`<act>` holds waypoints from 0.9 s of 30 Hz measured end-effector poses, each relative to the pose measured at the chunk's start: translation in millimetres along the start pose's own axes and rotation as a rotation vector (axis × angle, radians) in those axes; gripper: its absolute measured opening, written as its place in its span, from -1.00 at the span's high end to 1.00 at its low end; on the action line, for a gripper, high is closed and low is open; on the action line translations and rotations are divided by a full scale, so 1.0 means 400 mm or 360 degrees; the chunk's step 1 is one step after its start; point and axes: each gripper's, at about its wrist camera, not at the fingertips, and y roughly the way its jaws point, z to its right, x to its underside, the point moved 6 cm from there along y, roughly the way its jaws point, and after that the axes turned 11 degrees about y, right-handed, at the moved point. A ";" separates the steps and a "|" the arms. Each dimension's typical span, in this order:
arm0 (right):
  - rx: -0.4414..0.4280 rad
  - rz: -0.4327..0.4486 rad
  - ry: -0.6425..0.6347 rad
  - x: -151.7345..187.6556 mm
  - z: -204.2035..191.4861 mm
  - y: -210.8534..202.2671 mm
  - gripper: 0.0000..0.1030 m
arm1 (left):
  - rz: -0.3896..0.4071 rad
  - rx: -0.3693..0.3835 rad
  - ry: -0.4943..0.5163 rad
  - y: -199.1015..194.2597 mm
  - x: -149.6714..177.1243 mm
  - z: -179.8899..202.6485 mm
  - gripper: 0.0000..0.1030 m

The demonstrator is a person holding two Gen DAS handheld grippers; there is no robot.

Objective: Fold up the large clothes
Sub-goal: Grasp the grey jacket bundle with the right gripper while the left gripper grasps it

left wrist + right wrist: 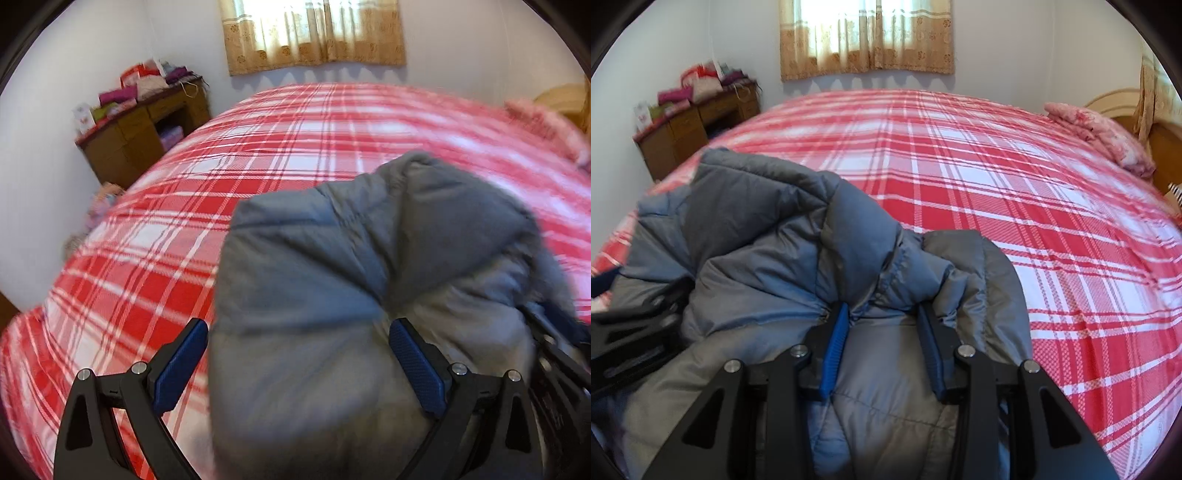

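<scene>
While both views are softened by blur, the grey quilted jacket (768,251) reads clearly as a puffy, stitched garment with a smooth, faintly shiny shell, bunched into rounded folds at the near edge of the bed (997,177). The bed carries a red-and-white plaid cover, flat and matte, that fills most of each view.

The right gripper (882,314) has black arms and ribbed blue pads; its fingers stand fairly close together with a ridge of jacket gathered between them, and the fabric puckers at the pads. The left gripper (297,328) has its fingers spread wide, a thick bulge of jacket lying between them; whether the pads press the fabric cannot be told. Part of the other gripper's black frame shows at the edge of each view, just beside the jacket.

No brand, label or legible writing is visible.

Beyond the bed hangs a tan, flower-patterned curtain (866,37) over a bright window. A brown wooden desk (140,136) stands against the left wall, stacked with pink and purple items. A folded pink blanket (1100,136) lies at the bed's right end, beside a pale wooden headboard (1160,129).
</scene>
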 end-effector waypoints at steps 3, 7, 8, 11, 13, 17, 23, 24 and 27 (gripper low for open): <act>-0.0045 0.0115 0.0053 0.009 0.038 -0.087 -0.08 | 0.0180 0.0077 0.0003 -0.104 0.027 -0.002 -0.92; -0.0039 0.0076 0.0093 0.045 0.064 -0.090 -0.09 | 0.0173 0.0032 0.0089 -0.082 0.053 0.034 -0.93; -0.0043 0.0059 0.0091 0.053 0.066 -0.076 -0.09 | 0.0137 0.0040 0.0077 -0.056 0.061 0.041 -0.93; -0.0049 0.0051 0.0091 0.055 0.062 -0.062 -0.10 | 0.0127 0.0062 0.0028 -0.034 0.063 0.042 -0.95; -0.0060 0.0035 0.0085 0.058 0.058 -0.052 -0.11 | 0.0125 0.0051 0.0018 -0.024 0.070 0.041 -0.98; -0.0079 0.0025 0.0097 0.062 0.065 -0.052 -0.14 | 0.0120 0.0062 -0.0007 -0.010 0.083 0.039 -0.98; -0.0080 0.0008 0.0096 0.067 0.066 -0.046 -0.15 | 0.0103 0.0018 0.0033 -0.005 0.089 0.050 -0.98; -0.0081 0.0004 0.0097 0.067 0.068 -0.044 -0.15 | 0.0098 0.0018 0.0035 -0.003 0.090 0.049 -0.98; -0.0083 -0.0014 0.0099 0.066 0.070 -0.038 -0.15 | 0.0089 0.0015 0.0039 0.001 0.090 0.049 -0.98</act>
